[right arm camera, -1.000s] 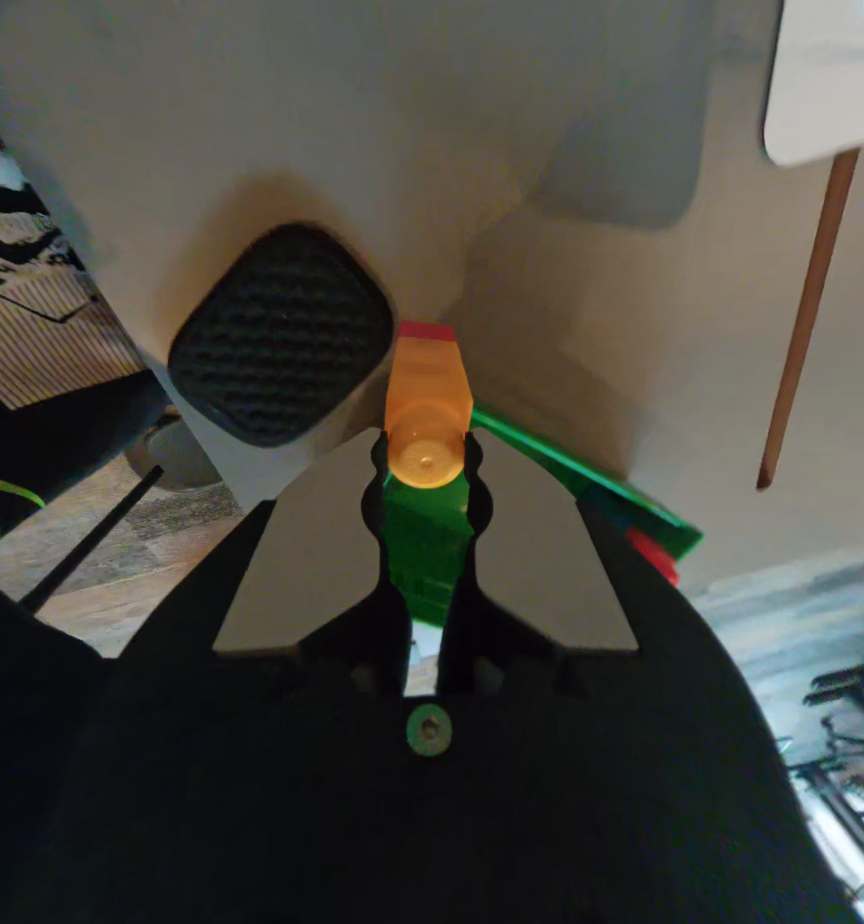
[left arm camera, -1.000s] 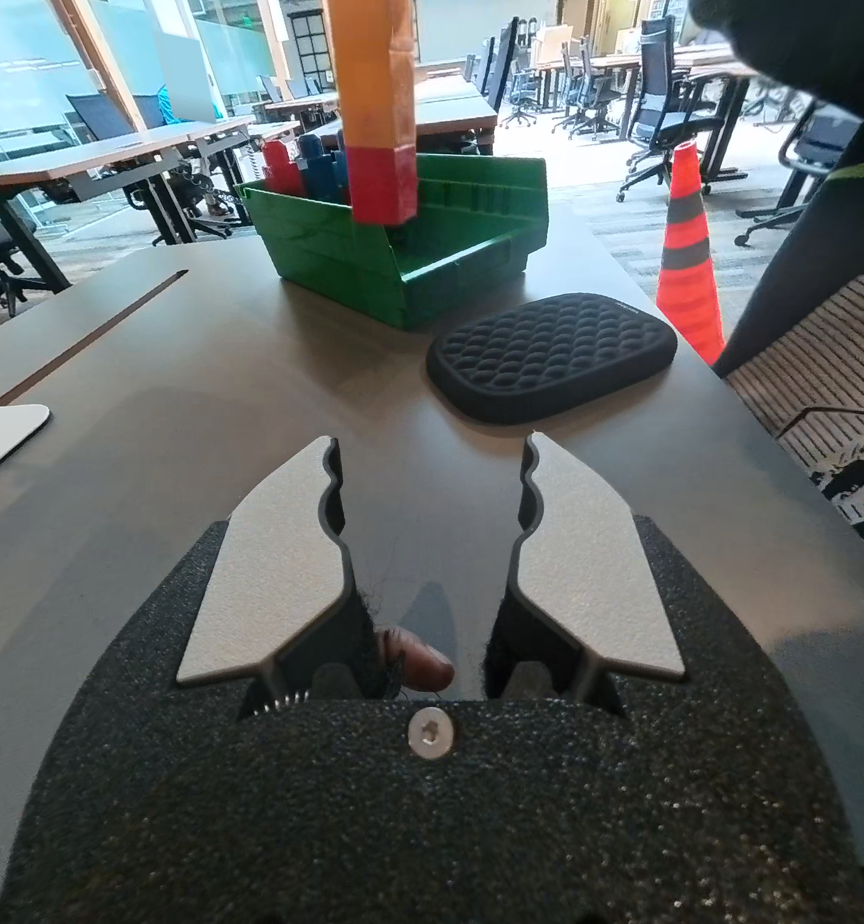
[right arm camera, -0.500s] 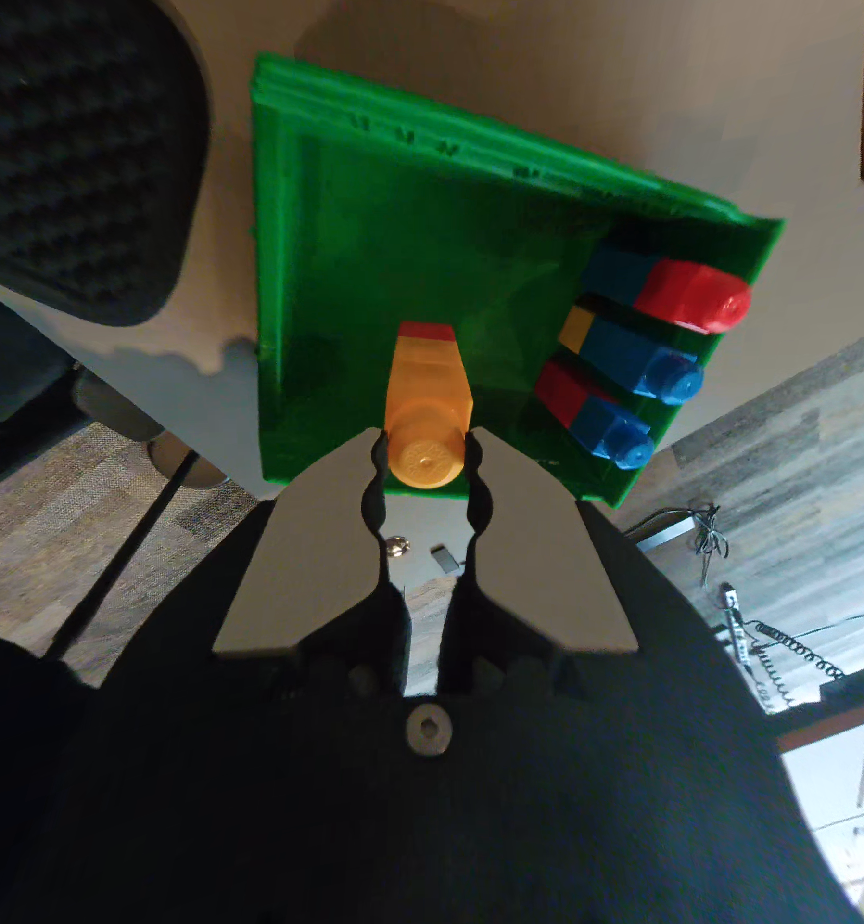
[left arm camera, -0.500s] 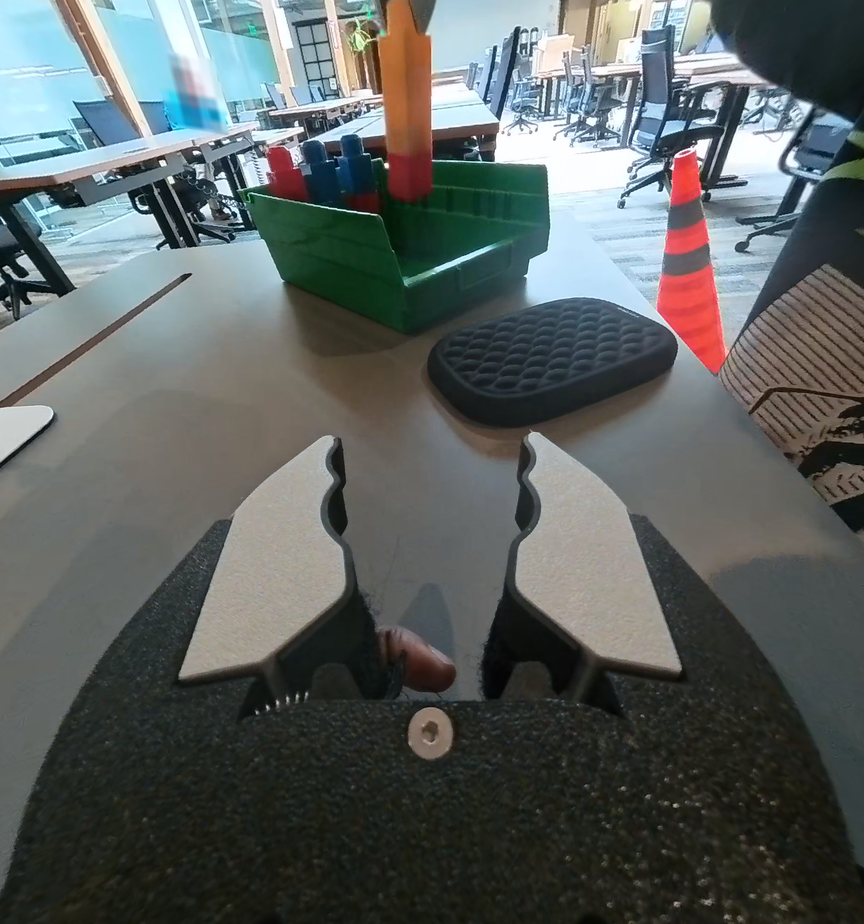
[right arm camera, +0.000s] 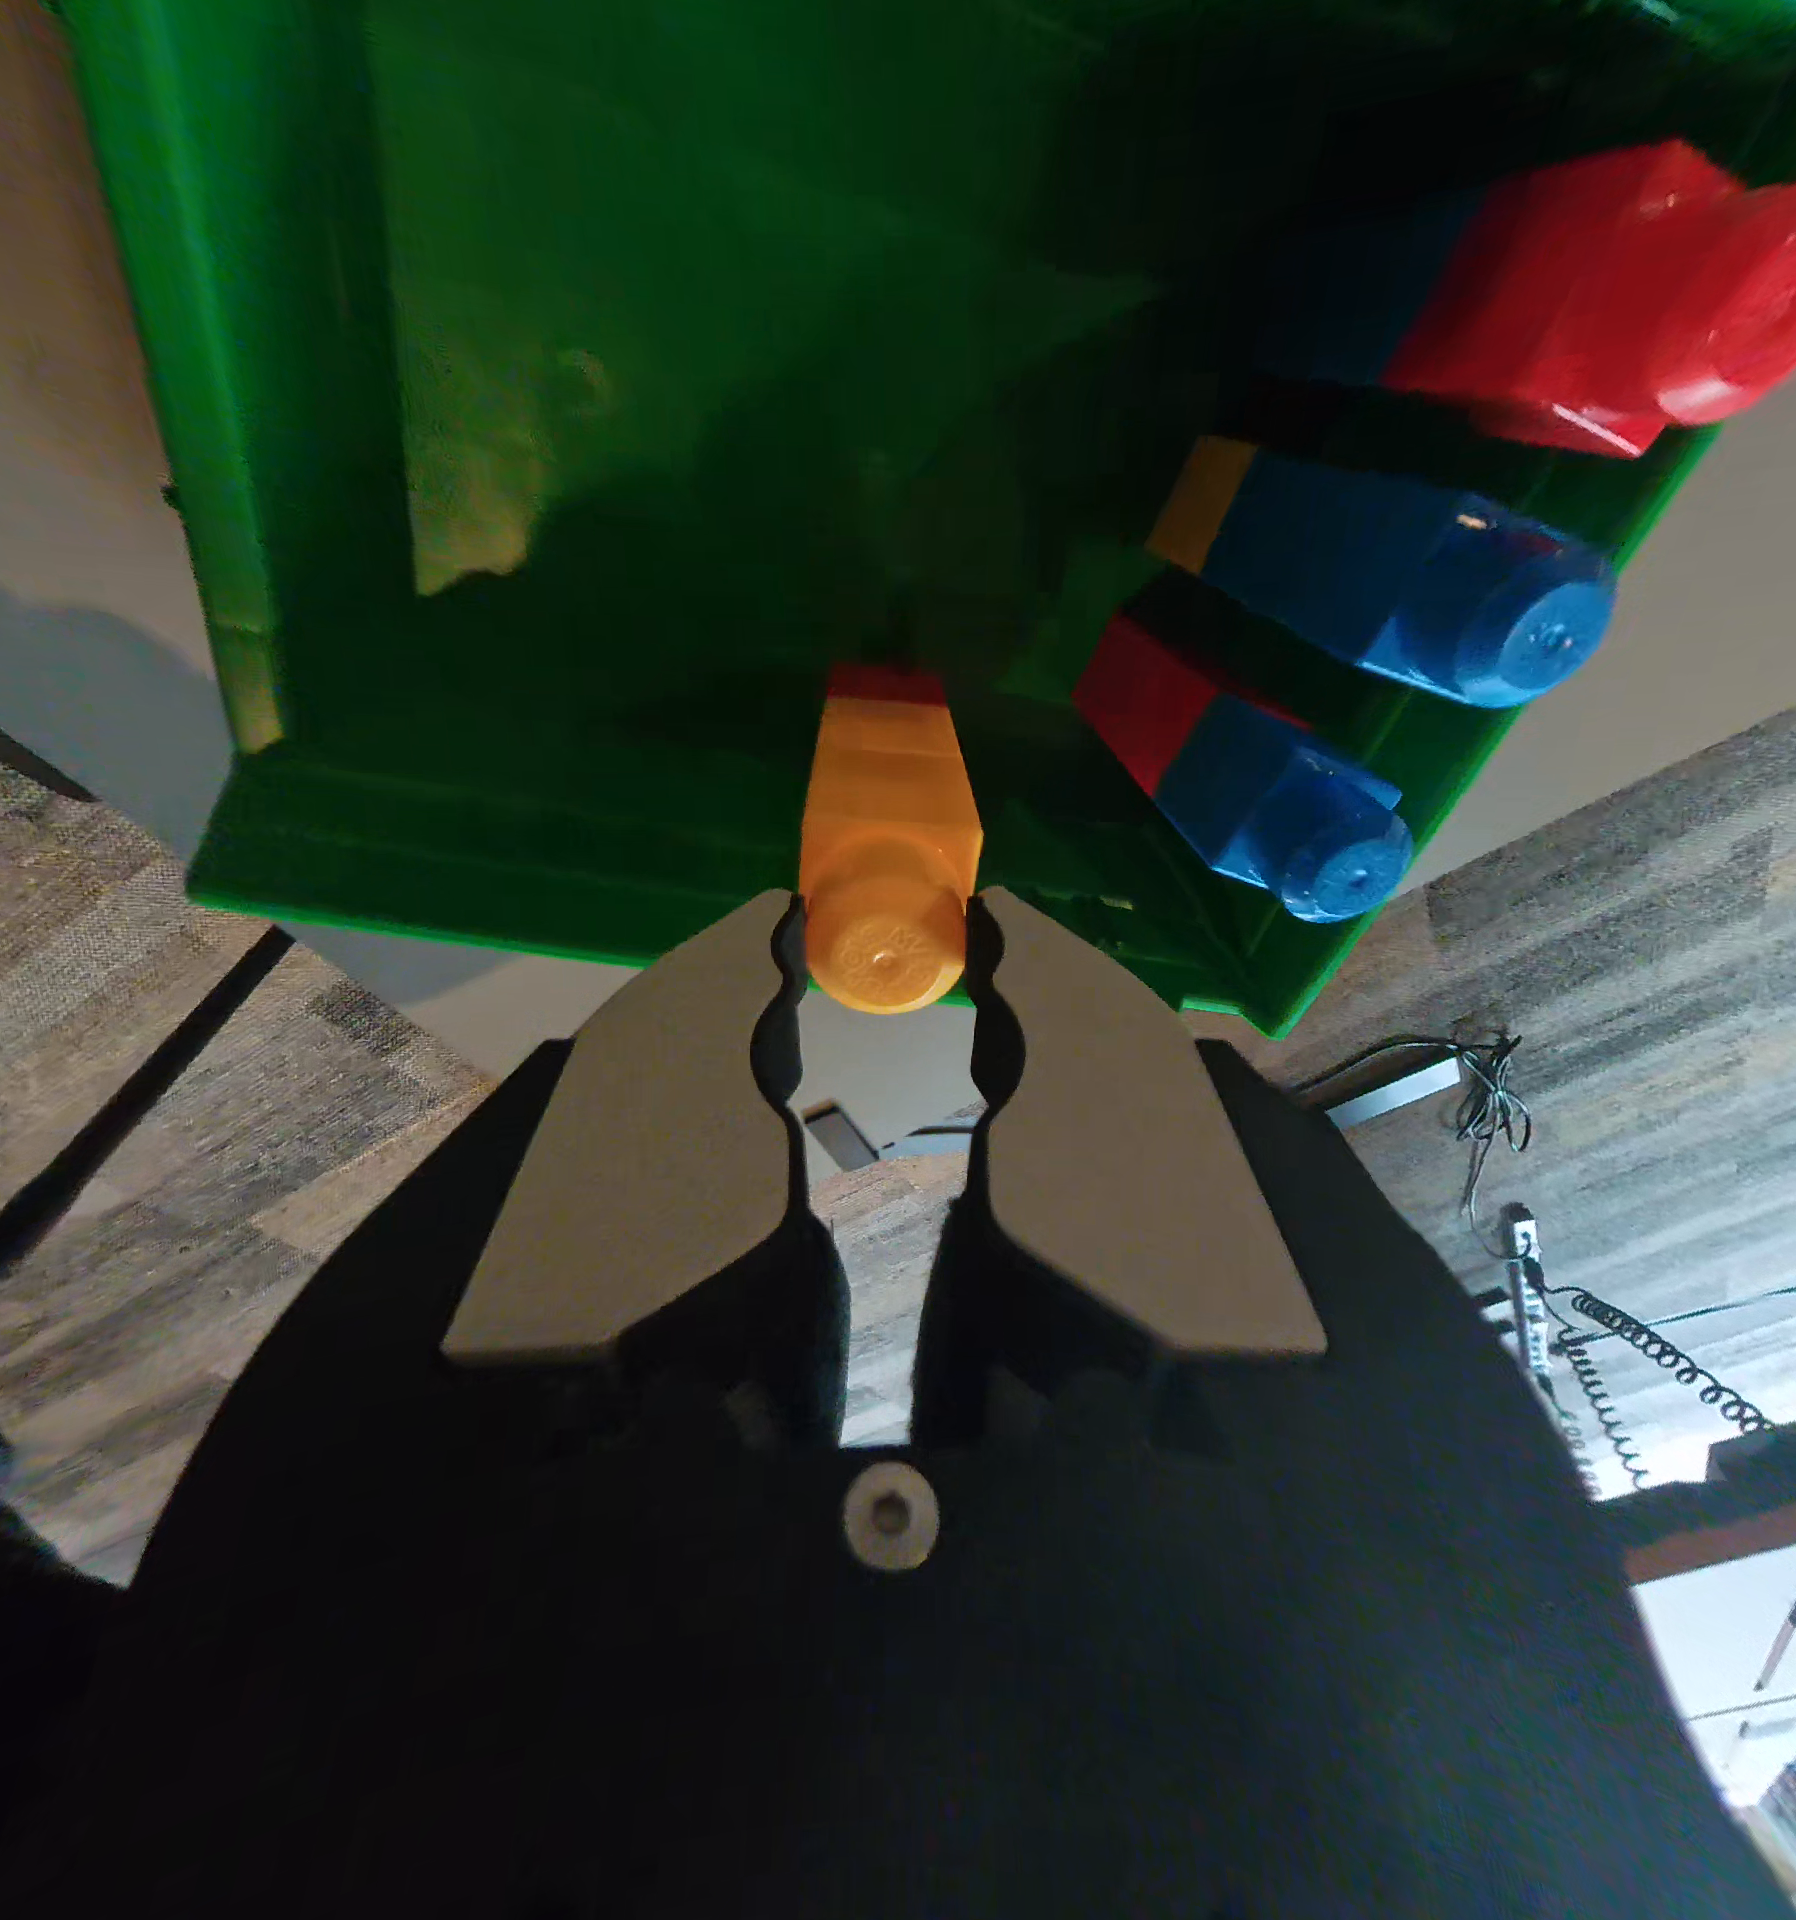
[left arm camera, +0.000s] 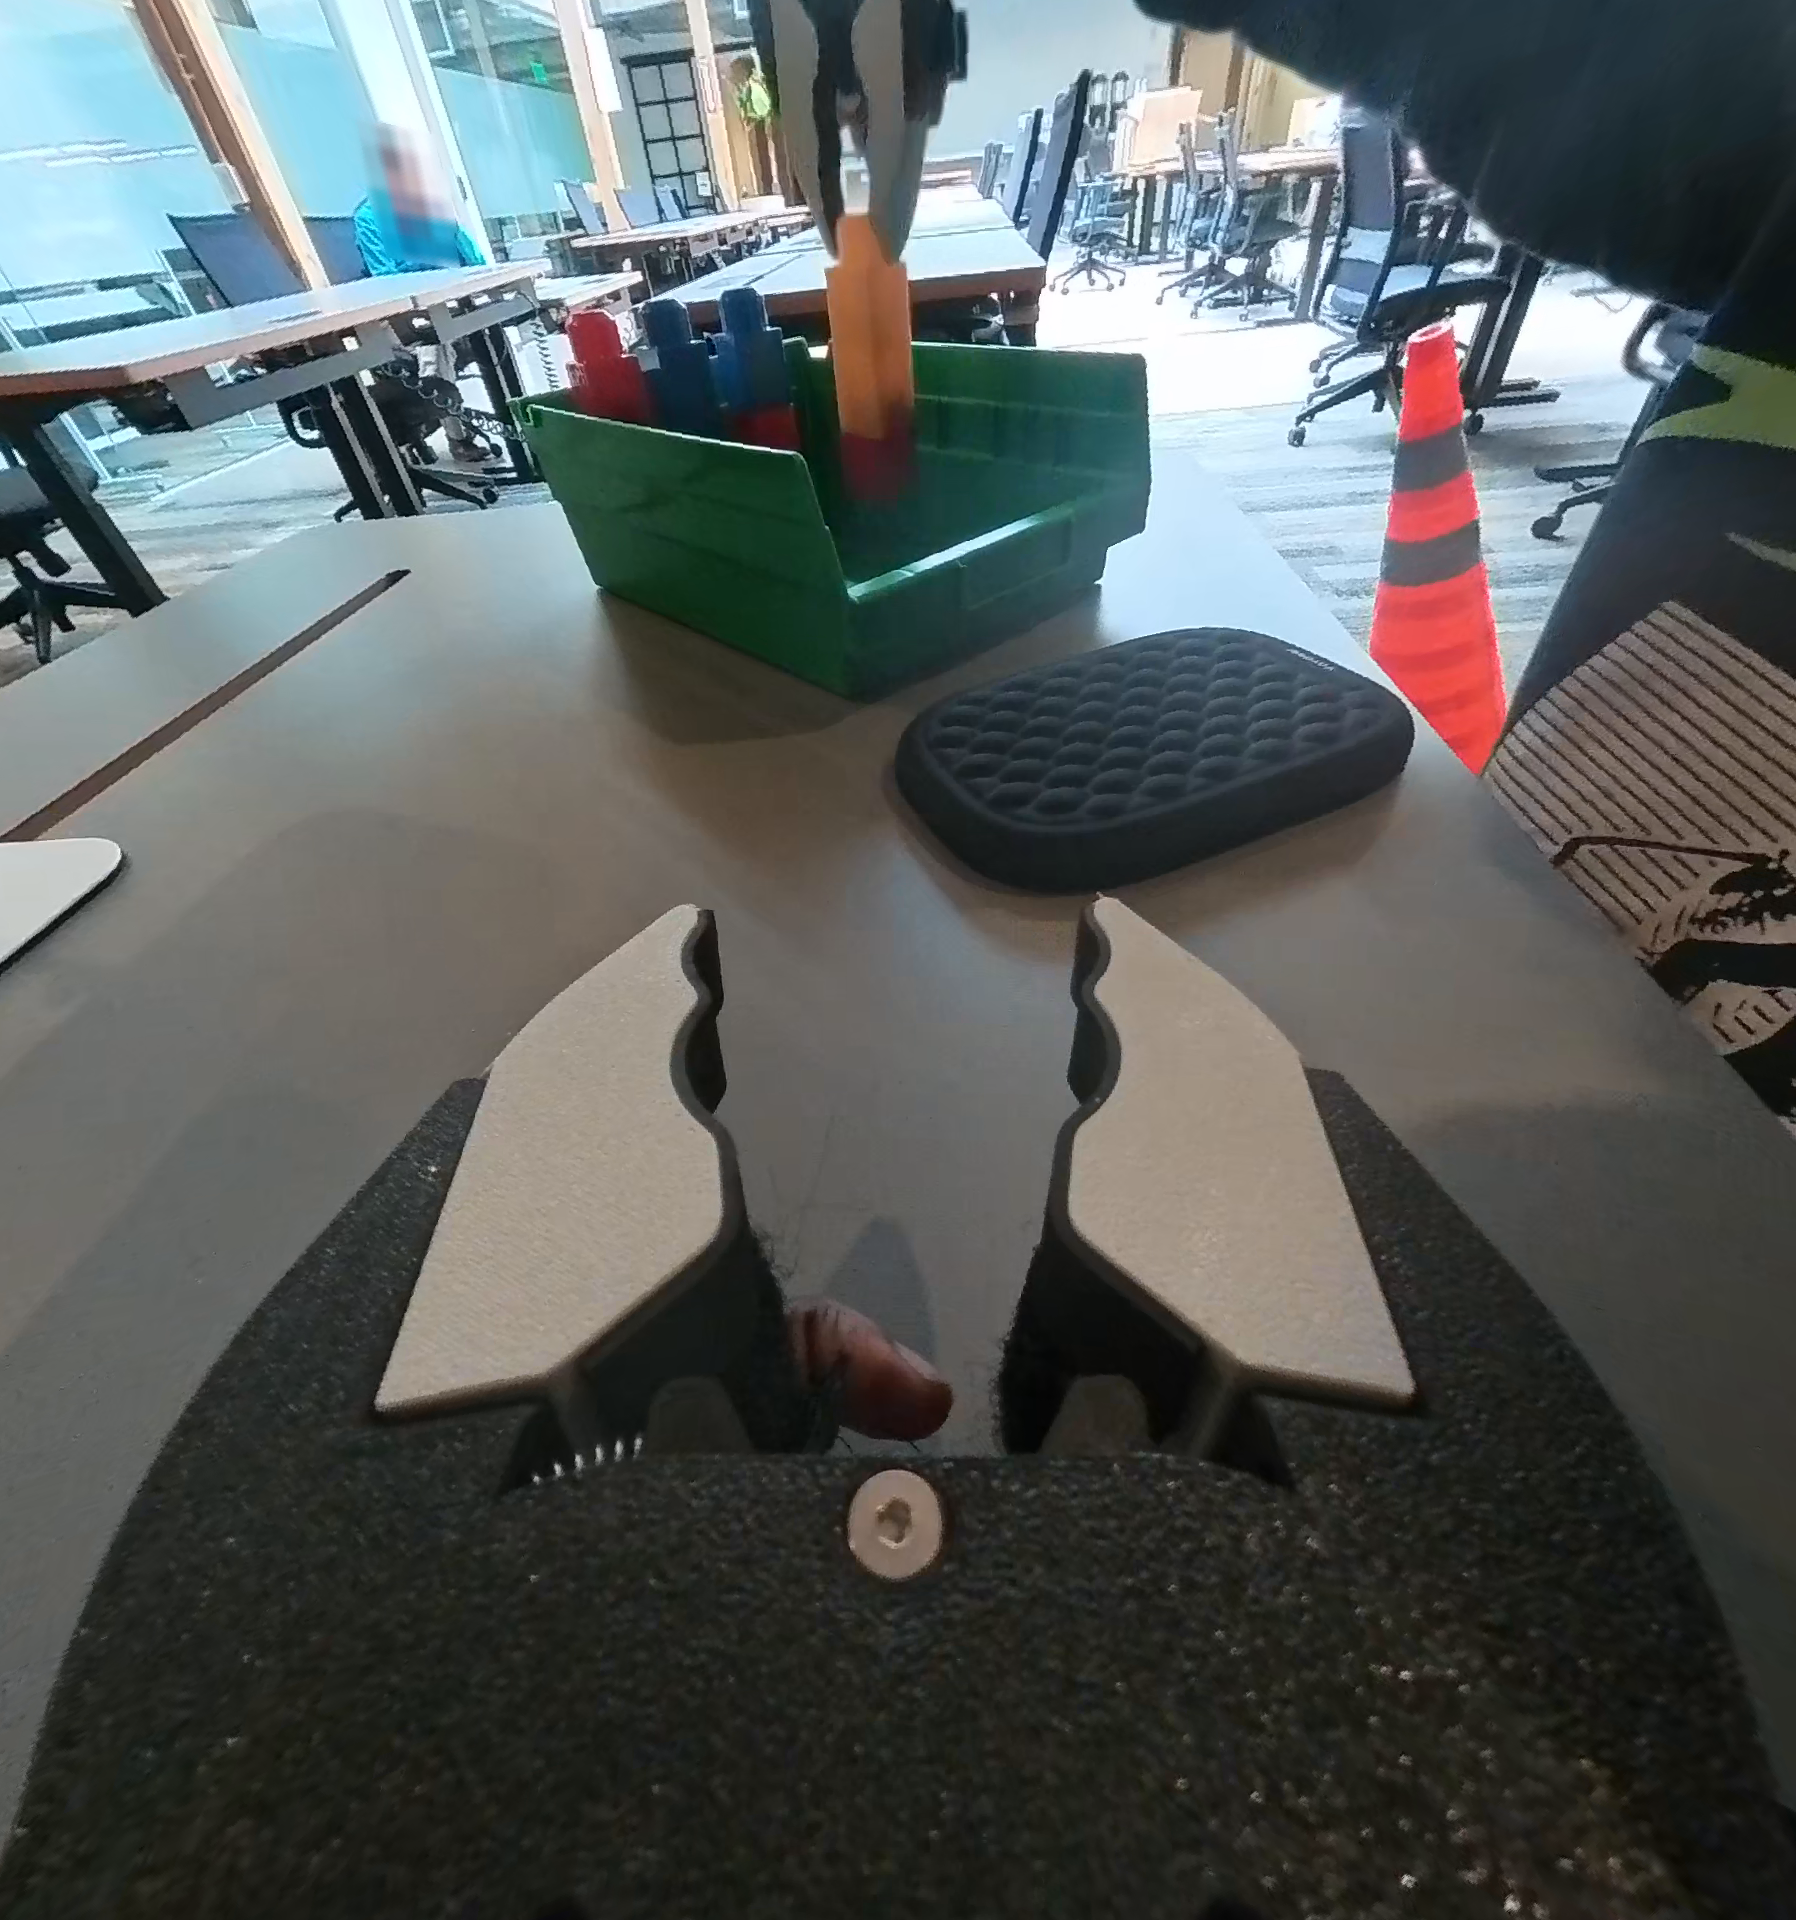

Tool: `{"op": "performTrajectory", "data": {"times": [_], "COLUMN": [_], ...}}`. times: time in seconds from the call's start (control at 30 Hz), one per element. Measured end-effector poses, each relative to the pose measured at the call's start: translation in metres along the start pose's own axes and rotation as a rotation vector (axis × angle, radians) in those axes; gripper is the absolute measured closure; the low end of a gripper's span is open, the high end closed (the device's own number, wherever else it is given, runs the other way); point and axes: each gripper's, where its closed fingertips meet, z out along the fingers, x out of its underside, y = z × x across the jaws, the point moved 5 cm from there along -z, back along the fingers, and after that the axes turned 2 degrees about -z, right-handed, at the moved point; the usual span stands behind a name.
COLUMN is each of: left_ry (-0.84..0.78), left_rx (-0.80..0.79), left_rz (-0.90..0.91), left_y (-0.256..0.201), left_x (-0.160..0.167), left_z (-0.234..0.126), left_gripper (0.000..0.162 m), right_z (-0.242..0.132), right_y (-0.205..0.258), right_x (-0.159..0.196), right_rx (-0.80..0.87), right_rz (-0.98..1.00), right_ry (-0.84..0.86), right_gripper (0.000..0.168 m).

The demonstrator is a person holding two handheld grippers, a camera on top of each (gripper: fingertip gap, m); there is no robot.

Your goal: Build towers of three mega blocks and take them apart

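My right gripper [right arm camera: 883,935] is shut on the top stud of an orange-and-red block tower [right arm camera: 889,821] and points straight down into the green bin [right arm camera: 250,520]. In the left wrist view the same tower [left arm camera: 870,353] hangs upright from the right gripper [left arm camera: 863,223], its red base inside the green bin [left arm camera: 728,561]. Three other towers stand in the bin's corner: a red-topped tower [right arm camera: 1652,301] and two blue-topped towers [right arm camera: 1434,592] [right arm camera: 1278,821]; they also show in the left wrist view [left arm camera: 681,358]. My left gripper [left arm camera: 894,930] is open and empty, low over the grey table [left arm camera: 458,790].
A black honeycomb pad [left arm camera: 1154,758] lies on the table right of the bin. A white tablet corner [left arm camera: 11,904] sits at the left edge. An orange traffic cone [left arm camera: 1434,551] stands on the floor beyond the table's right edge. A person's patterned clothing [left arm camera: 1725,894] is at the right. About 45 centimeters separates my left fingertips from my right.
My right gripper has carried the orange-and-red tower away from above the pad and over the bin, then lowered it inside. The left gripper has stayed still and open.
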Motion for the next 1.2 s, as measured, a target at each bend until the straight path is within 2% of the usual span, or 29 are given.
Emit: {"op": "performTrajectory", "data": {"times": [0.63, 1.2], "left_ry": [-0.002, 0.0], "left_rx": [-0.003, -0.004], "left_rz": [0.002, 0.004], "left_y": [0.0, 0.0], "left_x": [0.0, 0.0], "left_z": [-0.001, -0.001], "left_gripper": [0.099, 0.1], "right_z": [0.028, 0.036], "right_y": [-0.042, -0.076], "right_x": [0.03, 0.039], "right_rx": [-0.007, 0.016], "right_rz": [0.14, 0.194], "right_ry": [0.005, 0.0], "right_gripper": [0.139, 0.139]}}
